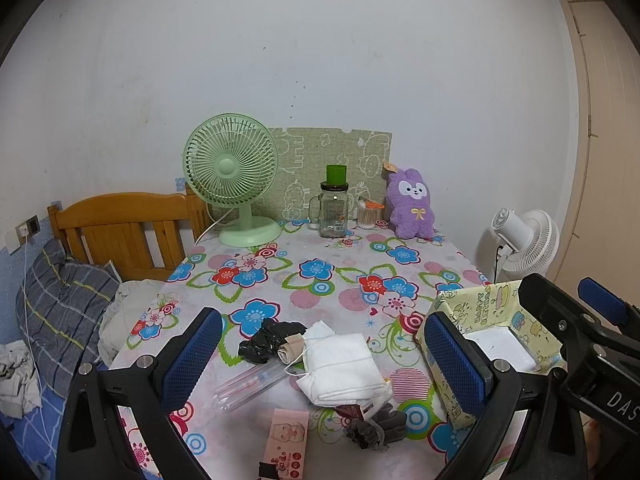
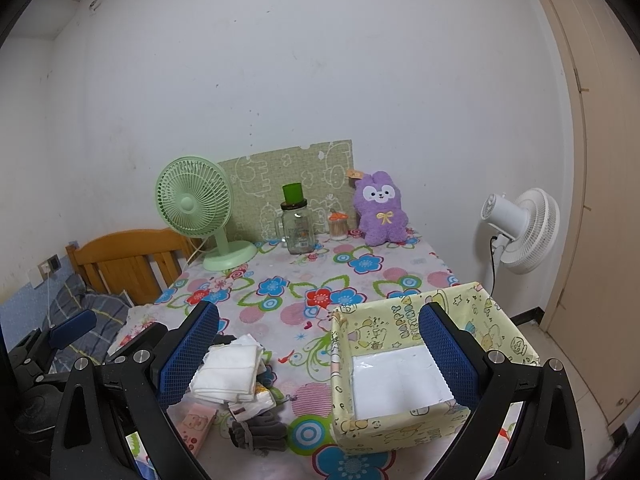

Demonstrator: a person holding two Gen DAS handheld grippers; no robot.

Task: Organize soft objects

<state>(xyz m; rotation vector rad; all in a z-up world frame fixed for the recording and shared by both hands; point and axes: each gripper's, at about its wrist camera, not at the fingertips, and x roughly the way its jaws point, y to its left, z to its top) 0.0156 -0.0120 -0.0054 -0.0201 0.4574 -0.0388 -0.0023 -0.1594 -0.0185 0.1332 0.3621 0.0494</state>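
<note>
Both the left gripper (image 1: pixel 320 360) and right gripper (image 2: pixel 320 356) hang wide open and empty. The folded white cloth (image 1: pixel 344 364) lies on the table (image 1: pixel 320 280), the box (image 2: pixel 400 376) at its 3 o'clock. It looks light and floppy; pinch its thick folded edge.

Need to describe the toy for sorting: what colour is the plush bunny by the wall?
Purple plush bunny with a white face; clearest in the right wrist view.
</note>
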